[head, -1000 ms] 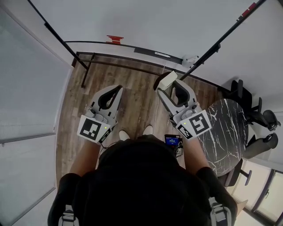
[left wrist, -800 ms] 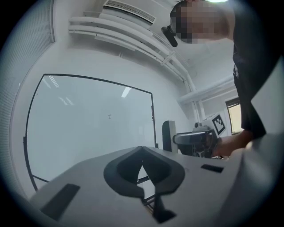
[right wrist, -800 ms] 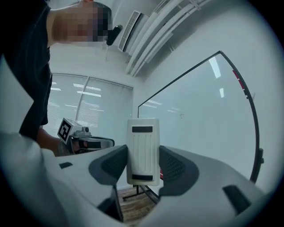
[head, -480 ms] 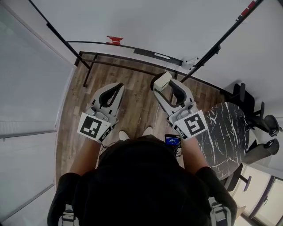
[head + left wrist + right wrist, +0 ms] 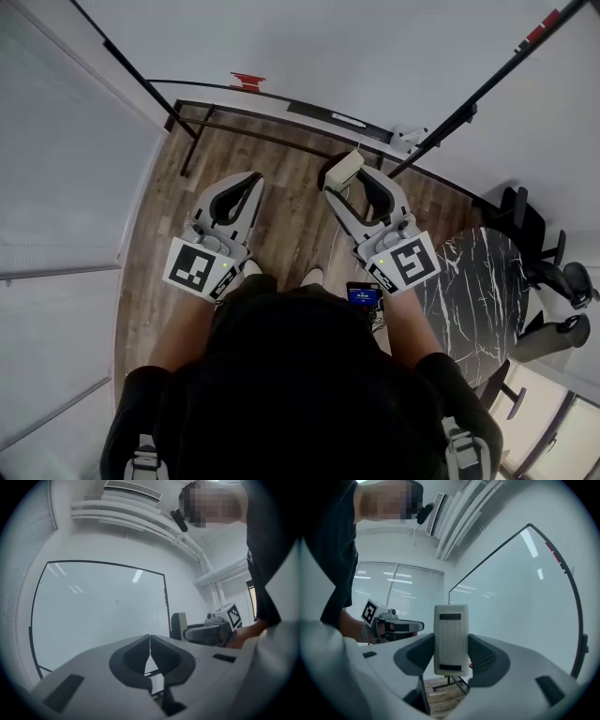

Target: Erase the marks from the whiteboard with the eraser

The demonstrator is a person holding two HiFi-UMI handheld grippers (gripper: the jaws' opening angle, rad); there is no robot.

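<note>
We log the eraser (image 5: pixel 451 639) upright, clamped by its long sides in the right gripper (image 5: pixel 354 184) fingers. We judge this leaves a broad face free to meet the whiteboard (image 5: pixel 93 616), which it is not yet touching. One small mark (image 5: pixel 117 603) shows near mid-board. The left gripper (image 5: pixel 150 645) fingers are pressed together and empty; we judge it idle.

A marble table (image 5: pixel 478 291) (black, white-veined) stands on the wood floor (image 5: pixel 291 216).
</note>
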